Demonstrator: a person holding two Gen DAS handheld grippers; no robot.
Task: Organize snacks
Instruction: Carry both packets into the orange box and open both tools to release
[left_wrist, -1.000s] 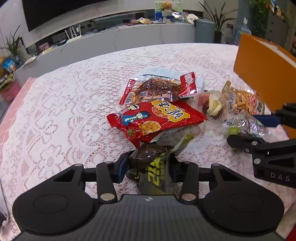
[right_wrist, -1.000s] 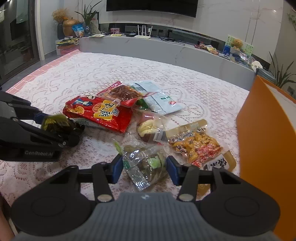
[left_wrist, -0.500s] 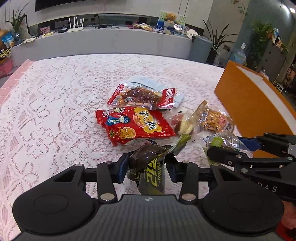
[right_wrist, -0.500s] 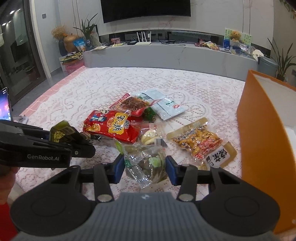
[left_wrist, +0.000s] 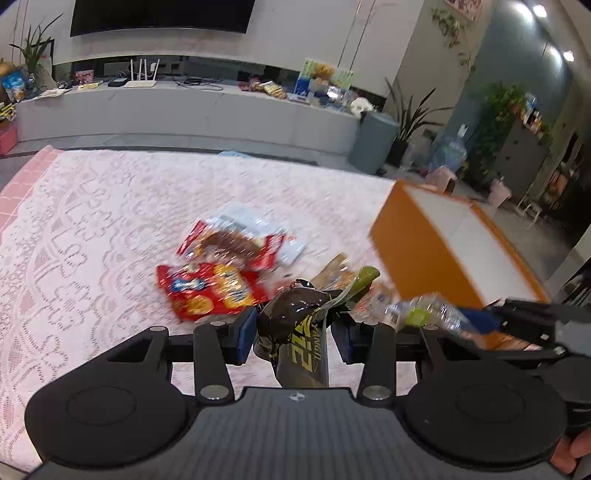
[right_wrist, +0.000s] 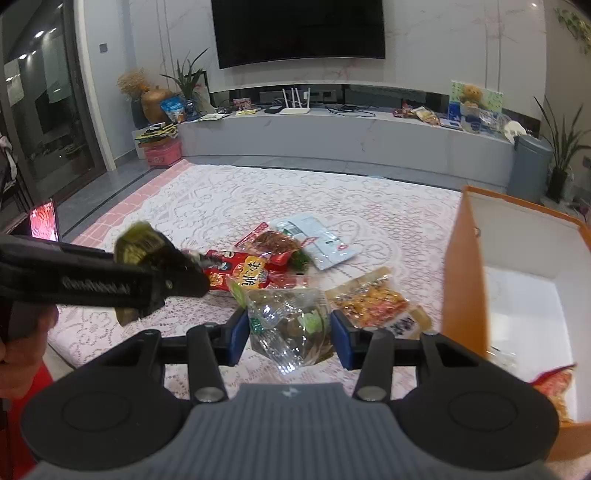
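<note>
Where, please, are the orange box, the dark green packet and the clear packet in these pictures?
orange box (right_wrist: 466, 280): right wrist view, on its orange outer wall.
dark green packet (left_wrist: 295, 317): left wrist view, on its dark bulging front.
clear packet (right_wrist: 291, 325): right wrist view, on its crinkled clear middle.

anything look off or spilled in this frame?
Nothing spilled or torn. Four packets still lie in a loose overlapping heap on the lace tablecloth, led by the red bag, beside the orange box. Both grippers carry packets: left gripper the dark packet, right gripper the clear packet.
</note>
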